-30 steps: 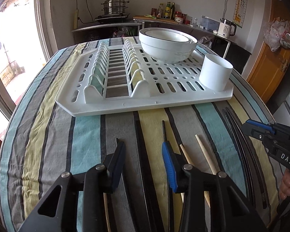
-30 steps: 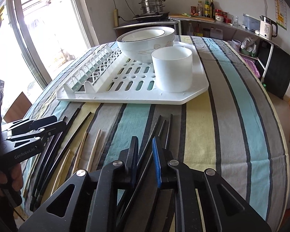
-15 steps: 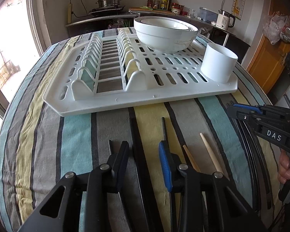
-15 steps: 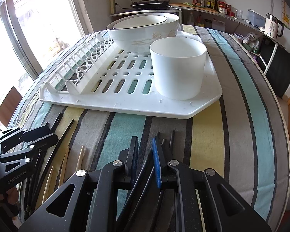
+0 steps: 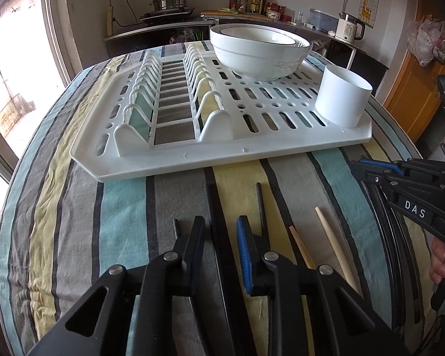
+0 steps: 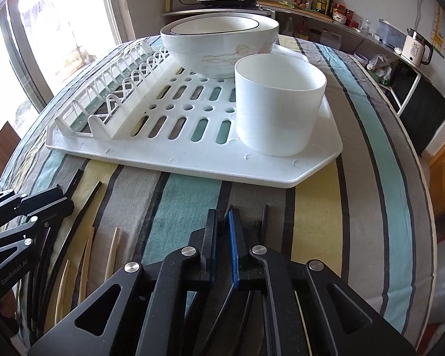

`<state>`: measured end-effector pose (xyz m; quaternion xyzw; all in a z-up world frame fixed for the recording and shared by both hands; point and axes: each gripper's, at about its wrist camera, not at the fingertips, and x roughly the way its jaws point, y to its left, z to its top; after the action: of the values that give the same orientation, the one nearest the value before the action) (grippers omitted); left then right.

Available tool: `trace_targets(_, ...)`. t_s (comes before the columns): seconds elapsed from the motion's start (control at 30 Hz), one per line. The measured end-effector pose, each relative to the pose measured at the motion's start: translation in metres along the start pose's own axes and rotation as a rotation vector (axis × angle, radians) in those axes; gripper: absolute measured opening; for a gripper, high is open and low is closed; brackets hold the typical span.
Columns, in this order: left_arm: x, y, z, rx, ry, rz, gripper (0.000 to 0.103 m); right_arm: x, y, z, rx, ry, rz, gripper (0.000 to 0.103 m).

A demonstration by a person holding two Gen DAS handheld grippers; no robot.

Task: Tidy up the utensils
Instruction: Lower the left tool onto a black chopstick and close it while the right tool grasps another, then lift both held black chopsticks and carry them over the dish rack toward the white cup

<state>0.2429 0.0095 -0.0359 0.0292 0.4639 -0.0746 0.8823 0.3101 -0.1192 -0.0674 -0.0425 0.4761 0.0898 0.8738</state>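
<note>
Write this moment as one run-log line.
left gripper: just closing, centre black chopstick between jaws, ungripped | right gripper: shut on black chopstick

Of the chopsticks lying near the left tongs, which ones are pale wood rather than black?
The two wooden chopsticks, just right of the left tongs; the black chopstick between the fingers is dark.

The right gripper (image 6: 221,234) points down at the striped surface (image 6: 356,178), its jaws just closed to a thin gap on a black chopstick (image 6: 227,209). Ahead, a white drying rack (image 6: 192,160) carries a white cup (image 6: 277,112) at its near right corner and nested bowls (image 6: 219,46) behind. The left gripper (image 6: 65,200) sits over more chopsticks (image 6: 112,249) near the surface's left edge.
</note>
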Motion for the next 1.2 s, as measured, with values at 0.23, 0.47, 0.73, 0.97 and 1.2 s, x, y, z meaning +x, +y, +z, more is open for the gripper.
trace_targets(0.23, 0.003, 0.002, 0.005, -0.005, 0.019, 0.018, 0.009, -0.001, -0.001, -0.001, 0.008, 0.006, 0.031, 0.006)
trace_targets(0.47, 0.002, 0.002, 0.006, -0.006, 0.025, 0.004, 0.006, -0.011, -0.005, -0.002, 0.023, -0.014, 0.066, 0.006)
trace_targets(0.73, -0.019, 0.0, 0.011, -0.007, -0.021, -0.023, 0.006, -0.033, -0.01, 0.0, 0.036, -0.066, 0.102, 0.006)
trace_targets(0.97, -0.05, 0.002, 0.017, -0.019, -0.081, -0.034, 0.005, -0.061, -0.011, 0.002, 0.043, -0.129, 0.13, 0.006)
trace_targets(1.2, -0.094, 0.005, 0.019, -0.032, -0.17, -0.049, 0.005, -0.097, -0.011, 0.0, 0.039, -0.204, 0.156, 0.006)
